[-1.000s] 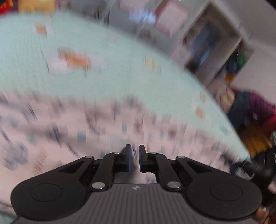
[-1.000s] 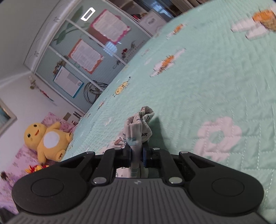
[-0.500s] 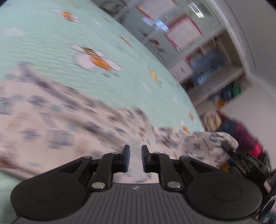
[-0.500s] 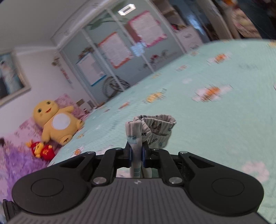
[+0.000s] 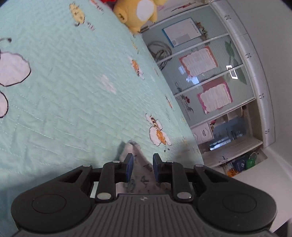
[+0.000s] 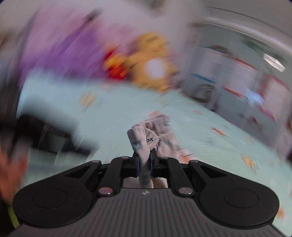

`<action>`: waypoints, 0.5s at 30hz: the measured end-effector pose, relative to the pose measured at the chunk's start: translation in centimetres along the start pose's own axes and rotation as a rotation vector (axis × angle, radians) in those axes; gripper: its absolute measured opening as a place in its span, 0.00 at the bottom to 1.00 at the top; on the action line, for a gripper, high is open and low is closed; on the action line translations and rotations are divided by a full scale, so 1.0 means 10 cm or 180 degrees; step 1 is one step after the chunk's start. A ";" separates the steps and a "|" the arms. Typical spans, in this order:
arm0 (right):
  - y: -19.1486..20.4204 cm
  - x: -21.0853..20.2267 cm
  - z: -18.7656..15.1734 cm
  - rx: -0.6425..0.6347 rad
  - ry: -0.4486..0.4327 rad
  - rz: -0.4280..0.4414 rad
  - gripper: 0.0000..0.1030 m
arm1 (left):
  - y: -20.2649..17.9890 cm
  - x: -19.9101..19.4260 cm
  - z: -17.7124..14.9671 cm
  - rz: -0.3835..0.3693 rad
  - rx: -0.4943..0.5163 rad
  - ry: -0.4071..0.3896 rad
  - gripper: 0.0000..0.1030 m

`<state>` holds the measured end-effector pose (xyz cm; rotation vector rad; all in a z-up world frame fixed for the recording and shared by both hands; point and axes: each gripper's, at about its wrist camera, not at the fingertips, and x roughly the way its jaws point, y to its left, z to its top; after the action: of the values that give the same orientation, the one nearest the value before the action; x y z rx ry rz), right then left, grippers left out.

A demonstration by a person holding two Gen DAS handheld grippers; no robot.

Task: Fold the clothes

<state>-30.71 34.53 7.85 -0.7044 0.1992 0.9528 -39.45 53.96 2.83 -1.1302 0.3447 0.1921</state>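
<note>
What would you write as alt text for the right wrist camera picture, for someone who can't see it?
The right gripper is shut on a bunched fold of white printed garment, held above a mint-green quilted bedspread. The background is heavily motion-blurred: a yellow plush toy beside purple bedding, and glass cabinet doors on the right.

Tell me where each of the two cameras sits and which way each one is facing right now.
Left wrist: on the left gripper, looking along its opening fingers over white printed cloth, not pinched, toward the mint quilt and wardrobe.
Right wrist: on the right gripper, shut on the printed cloth, badly blurred; a blurred hand shows at the left edge.
Shared: quilt, yellow plush toy, wardrobe.
</note>
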 end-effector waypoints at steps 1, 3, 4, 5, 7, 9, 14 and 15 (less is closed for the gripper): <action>0.24 0.11 -0.09 -0.0337 0.0099 0.0004 0.09 | 0.04 0.02 0.00 -0.0019 -0.0049 0.0062 0.22; 0.54 0.20 -0.23 -0.0790 0.0158 -0.0077 0.07 | 0.11 0.06 -0.01 -0.0040 -0.0146 0.0156 0.22; 0.61 0.19 -0.26 -0.0869 0.0142 -0.0108 0.07 | 0.14 0.06 -0.01 -0.0031 -0.0188 0.0180 0.22; 0.62 0.18 -0.26 -0.0885 0.0134 -0.0130 0.07 | 0.17 0.07 0.01 -0.0050 -0.0228 0.0192 0.22; 0.62 0.15 -0.25 -0.0881 0.0129 -0.0159 0.07 | 0.20 0.07 0.03 -0.0104 -0.0298 0.0199 0.22; 0.59 0.12 -0.21 -0.0867 0.0121 -0.0154 0.07 | 0.20 0.06 0.05 -0.0131 -0.0311 0.0194 0.22; 0.58 0.04 -0.15 -0.0765 0.0044 -0.0087 0.13 | 0.21 0.08 0.05 -0.0123 -0.0297 0.0253 0.22; 0.60 0.04 -0.17 -0.0826 0.0069 -0.0048 0.16 | 0.21 0.09 0.06 -0.0121 -0.0275 0.0263 0.22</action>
<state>-35.06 36.03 3.59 -0.9538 0.0895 0.9664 -39.18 55.34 0.98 -1.2313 0.3908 0.1280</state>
